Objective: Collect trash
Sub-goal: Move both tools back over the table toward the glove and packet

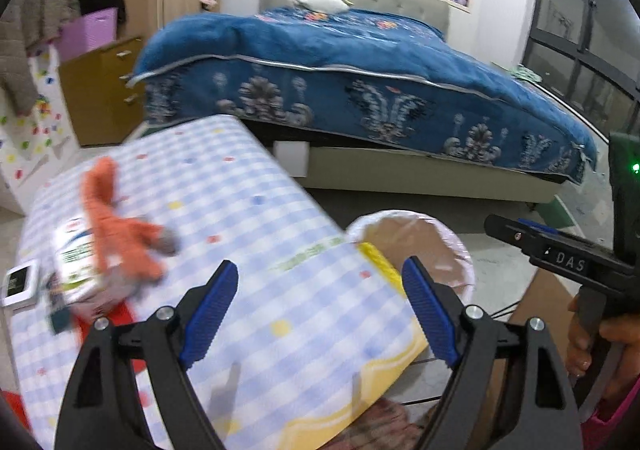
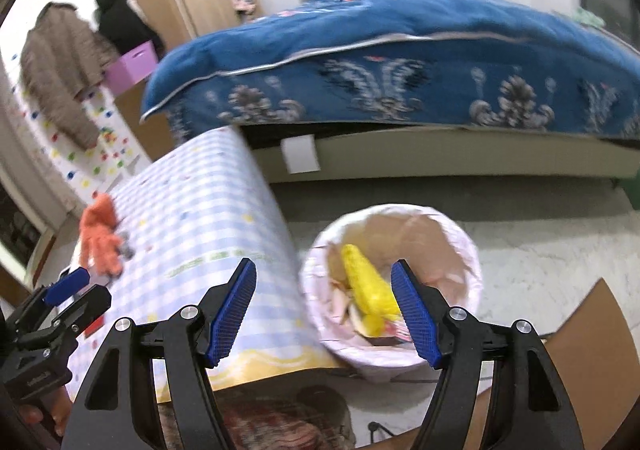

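Beyond the right gripper (image 2: 324, 308), jaws apart and empty, a yellow crumpled wrapper (image 2: 370, 288) lies inside the pink-lined round bin (image 2: 460, 246).

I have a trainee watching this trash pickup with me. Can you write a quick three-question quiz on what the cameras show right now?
1. True or false: the right tongs grip the yellow wrapper.
2. Where does the yellow wrapper lie? A) on the bed B) in the trash bin C) on the table
3. Fill in: the orange plush toy lies on the checked ____.

Key: 1 false, both tongs stand open and hold nothing; 2 B; 3 tablecloth.
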Demonstrator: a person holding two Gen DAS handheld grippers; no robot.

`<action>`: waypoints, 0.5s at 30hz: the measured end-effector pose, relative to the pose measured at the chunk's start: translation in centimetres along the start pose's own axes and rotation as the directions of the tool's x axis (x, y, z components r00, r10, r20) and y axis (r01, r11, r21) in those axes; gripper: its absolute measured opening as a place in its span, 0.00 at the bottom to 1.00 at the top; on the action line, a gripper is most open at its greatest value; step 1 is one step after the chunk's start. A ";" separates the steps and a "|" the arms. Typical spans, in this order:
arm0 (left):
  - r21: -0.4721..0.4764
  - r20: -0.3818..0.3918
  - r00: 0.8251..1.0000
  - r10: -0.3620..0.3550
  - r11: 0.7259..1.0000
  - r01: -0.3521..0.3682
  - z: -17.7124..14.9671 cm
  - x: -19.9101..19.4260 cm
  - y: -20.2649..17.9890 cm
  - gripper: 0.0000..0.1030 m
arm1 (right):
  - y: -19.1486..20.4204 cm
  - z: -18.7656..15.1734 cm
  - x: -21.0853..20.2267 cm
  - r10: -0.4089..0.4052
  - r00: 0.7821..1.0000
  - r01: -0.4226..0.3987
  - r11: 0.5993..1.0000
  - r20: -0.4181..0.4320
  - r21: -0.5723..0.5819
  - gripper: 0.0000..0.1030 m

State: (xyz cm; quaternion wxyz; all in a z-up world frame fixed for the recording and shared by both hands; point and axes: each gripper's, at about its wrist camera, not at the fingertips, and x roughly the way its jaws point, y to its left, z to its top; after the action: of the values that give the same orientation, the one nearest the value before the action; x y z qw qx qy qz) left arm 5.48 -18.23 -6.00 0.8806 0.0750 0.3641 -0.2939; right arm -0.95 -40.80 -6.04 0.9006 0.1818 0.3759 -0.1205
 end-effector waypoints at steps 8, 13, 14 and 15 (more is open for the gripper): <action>-0.096 0.044 0.986 0.159 0.983 -0.154 -2.2 -5.0 7.5 0.85 | 8.9 -0.6 0.7 0.102 0.994 -0.106 0.979 -0.036 -0.175 0.67; -0.203 0.028 0.956 0.291 0.938 -0.280 -4.3 -7.0 13.4 0.88 | 14.5 -0.8 1.7 0.173 0.982 -0.187 0.941 -0.075 -0.283 0.57; -0.231 0.017 0.946 0.323 0.922 -0.310 -5.0 -7.4 14.9 0.88 | 15.4 -0.8 1.7 0.183 0.980 -0.198 0.933 -0.078 -0.301 0.56; -0.246 0.008 0.942 0.336 0.914 -0.324 -5.3 -7.5 15.6 0.88 | 16.3 -0.8 1.8 0.191 0.978 -0.207 0.925 -0.080 -0.318 0.54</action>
State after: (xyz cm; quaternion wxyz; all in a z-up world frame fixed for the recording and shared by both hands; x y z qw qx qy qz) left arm 6.98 -0.20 -5.94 0.9289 0.0206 0.3568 -0.0966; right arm 5.53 -25.89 -3.95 0.9166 0.0710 0.3916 0.0396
